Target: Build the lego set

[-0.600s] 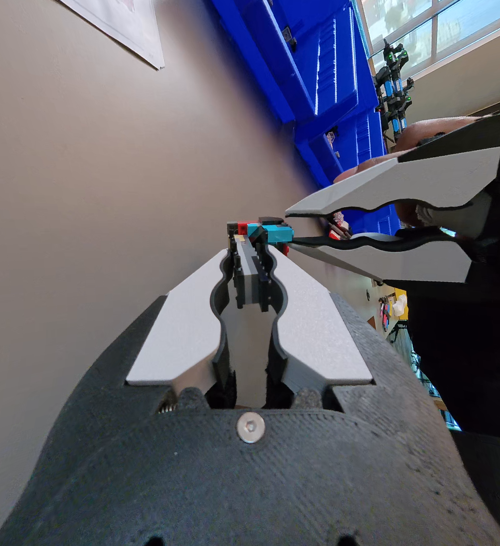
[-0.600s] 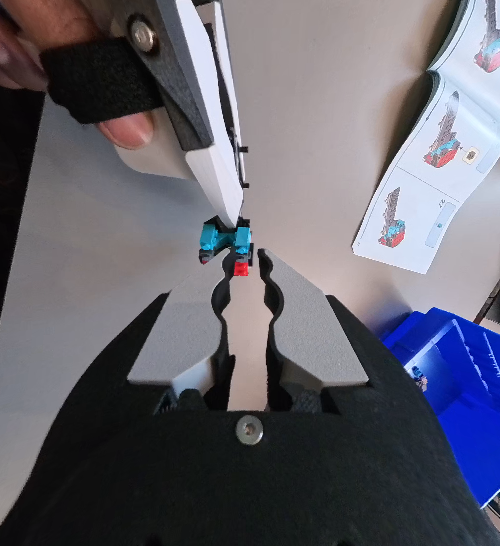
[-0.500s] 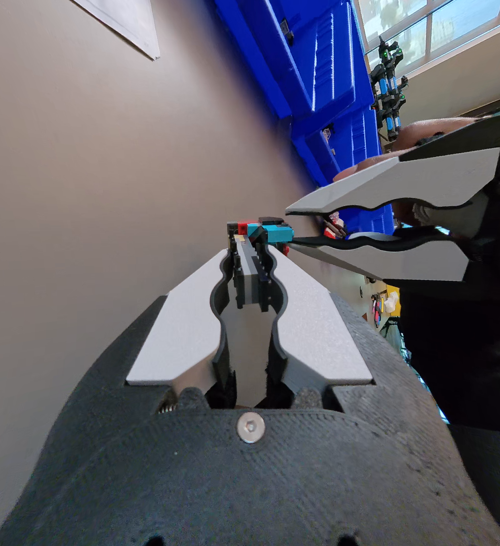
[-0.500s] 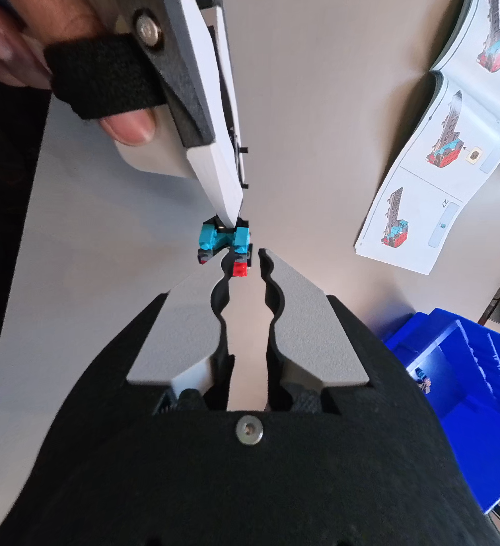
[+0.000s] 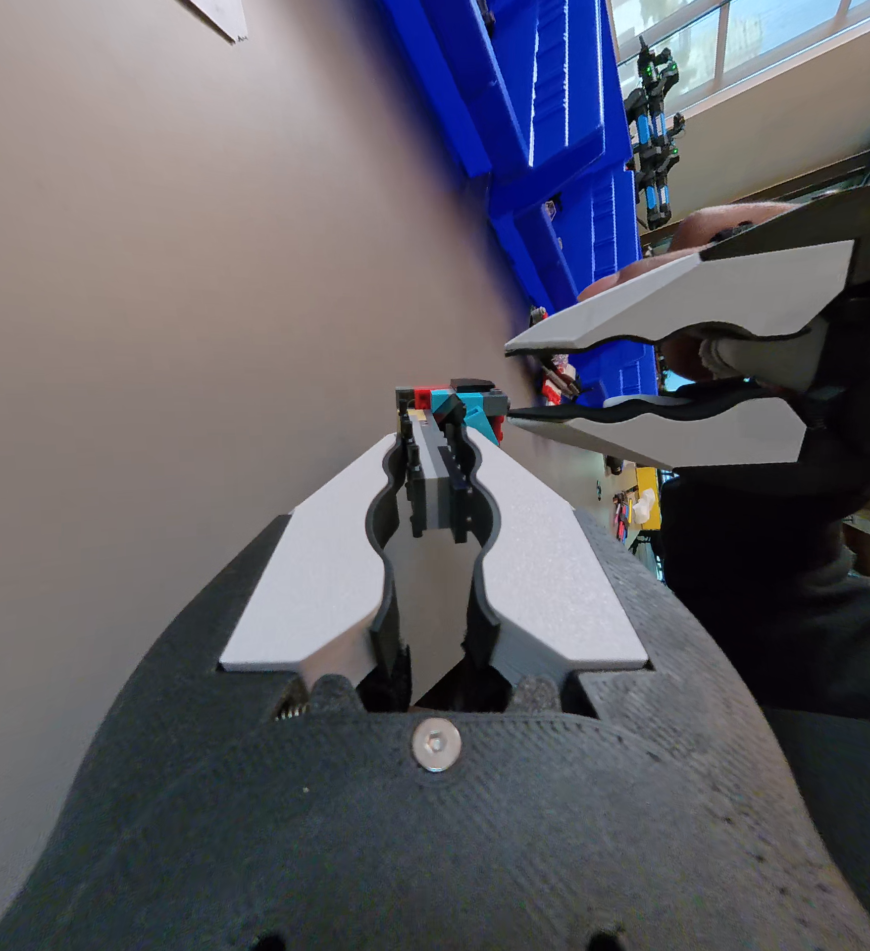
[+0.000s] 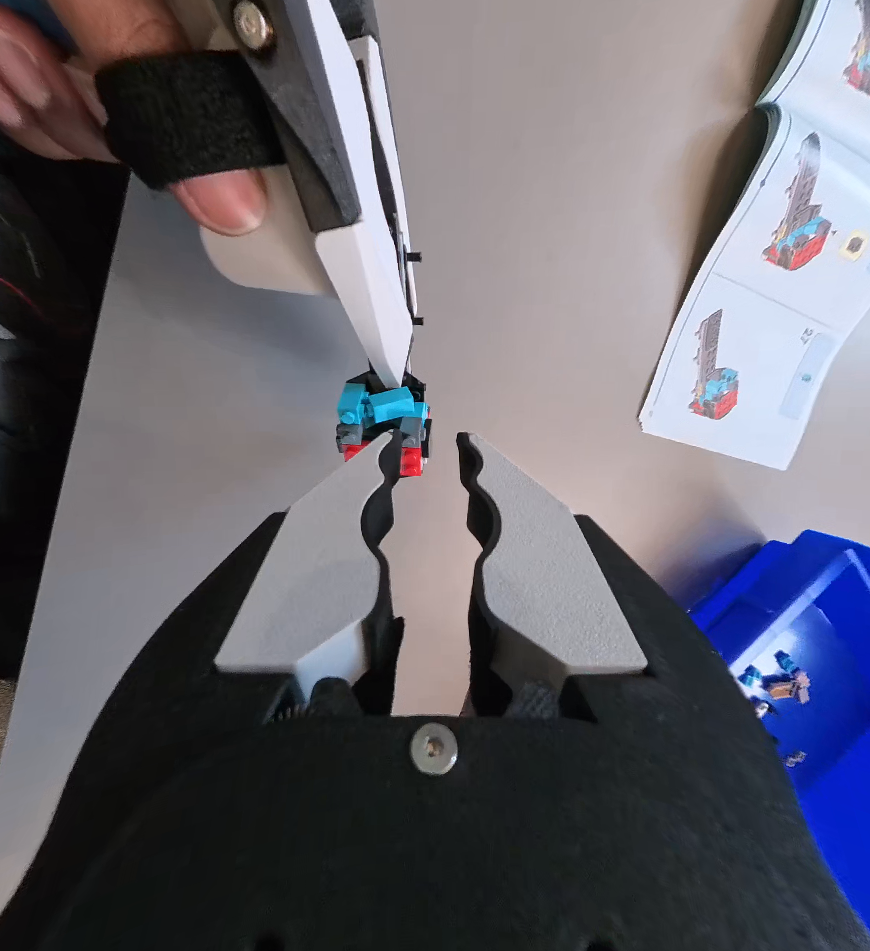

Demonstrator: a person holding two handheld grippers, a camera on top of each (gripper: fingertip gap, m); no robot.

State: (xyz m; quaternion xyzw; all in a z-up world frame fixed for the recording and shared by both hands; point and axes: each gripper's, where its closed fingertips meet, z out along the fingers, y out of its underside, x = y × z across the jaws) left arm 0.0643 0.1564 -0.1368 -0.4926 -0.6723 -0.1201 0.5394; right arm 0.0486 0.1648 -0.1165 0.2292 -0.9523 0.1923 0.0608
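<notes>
Lego model (image 5: 440, 463) sits clamped lengthwise between left gripper (image 5: 435, 442) jaws, its teal-and-red end poking past the tips. Right gripper (image 6: 425, 437) jaws stand narrowly parted with nothing between them, one tip touching that end. Only right wrist view shows instruction booklet (image 6: 762, 288) and loose pieces in blue bin (image 6: 808, 684).

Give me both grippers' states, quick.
Left gripper: shut on the lego model.
Right gripper: open, empty, one finger against the model.
</notes>
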